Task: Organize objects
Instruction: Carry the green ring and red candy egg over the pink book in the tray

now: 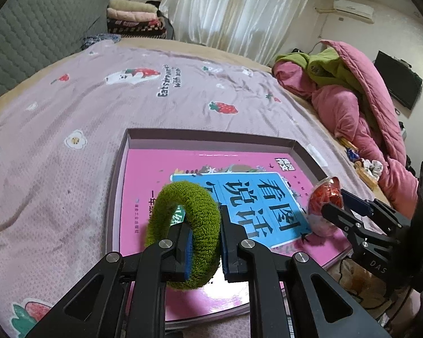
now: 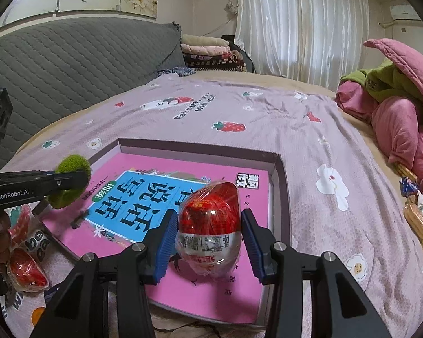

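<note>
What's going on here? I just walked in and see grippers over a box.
A person is tidying items into a shallow box on the bed. The left gripper holds a green fuzzy hair tie above the pink book lying in the box. The right gripper brackets a red wrapped egg-shaped snack standing on that book, jaws slightly apart.
</note>
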The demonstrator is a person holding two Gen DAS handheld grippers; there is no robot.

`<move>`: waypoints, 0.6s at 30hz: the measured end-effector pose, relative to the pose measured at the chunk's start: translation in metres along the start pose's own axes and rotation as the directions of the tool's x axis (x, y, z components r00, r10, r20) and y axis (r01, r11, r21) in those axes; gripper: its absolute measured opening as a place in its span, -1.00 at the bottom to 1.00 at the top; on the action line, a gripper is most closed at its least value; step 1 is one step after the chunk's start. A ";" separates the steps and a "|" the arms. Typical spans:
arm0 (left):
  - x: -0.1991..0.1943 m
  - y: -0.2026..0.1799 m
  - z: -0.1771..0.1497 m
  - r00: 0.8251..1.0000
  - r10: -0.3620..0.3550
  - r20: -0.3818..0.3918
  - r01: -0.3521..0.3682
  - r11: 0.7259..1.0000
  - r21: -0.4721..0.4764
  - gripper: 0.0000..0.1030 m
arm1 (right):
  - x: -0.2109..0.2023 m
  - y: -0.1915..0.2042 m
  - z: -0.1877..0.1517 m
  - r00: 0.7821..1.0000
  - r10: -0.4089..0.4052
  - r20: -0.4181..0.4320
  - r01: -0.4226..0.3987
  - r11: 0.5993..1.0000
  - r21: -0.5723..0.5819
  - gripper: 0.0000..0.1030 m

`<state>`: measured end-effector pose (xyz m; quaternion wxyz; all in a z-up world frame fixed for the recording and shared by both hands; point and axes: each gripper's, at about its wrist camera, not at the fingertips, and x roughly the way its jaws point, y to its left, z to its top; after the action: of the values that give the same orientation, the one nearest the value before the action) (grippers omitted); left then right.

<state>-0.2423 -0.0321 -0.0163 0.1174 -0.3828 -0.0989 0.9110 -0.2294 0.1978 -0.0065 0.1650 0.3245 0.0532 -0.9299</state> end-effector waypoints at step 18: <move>0.012 0.013 -0.003 0.998 0.012 -0.064 -0.014 0.999 -0.041 -0.68 | 0.000 -0.007 -0.001 1.000 -0.005 -0.012 0.005 0.999 0.041 -0.09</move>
<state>-0.2498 -0.0402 -0.0302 0.1067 -0.4146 -0.1114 0.8968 -0.2315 0.2040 -0.0073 0.1555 0.3332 0.0357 -0.9293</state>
